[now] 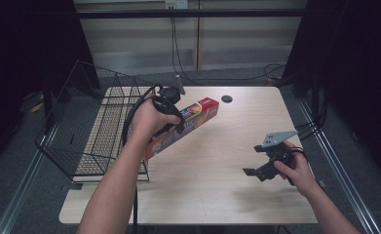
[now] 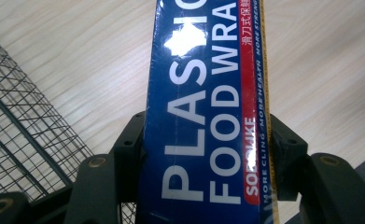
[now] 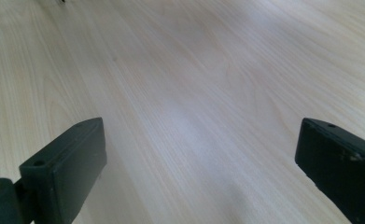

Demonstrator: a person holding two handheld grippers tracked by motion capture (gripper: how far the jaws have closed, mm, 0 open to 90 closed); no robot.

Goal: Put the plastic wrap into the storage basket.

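Observation:
A long blue and red box of plastic food wrap (image 1: 188, 122) is held above the wooden table (image 1: 217, 161), slanting from near left to far right. My left gripper (image 1: 171, 119) is shut on it around its middle. In the left gripper view the two black jaws press on both long sides of the box (image 2: 203, 116), whose white lettering faces the camera. My right gripper (image 1: 261, 170) hovers low over the table's right part, and in the right gripper view it (image 3: 201, 163) stands open, with bare wood between its fingers (image 3: 66, 163).
A black wire basket (image 1: 88, 131) stands on the table's left edge, close beside the box; its mesh (image 2: 21, 135) appears at the left of the left gripper view. A dark round hole (image 1: 226, 99) lies near the table's far edge. Cables trail from both grippers.

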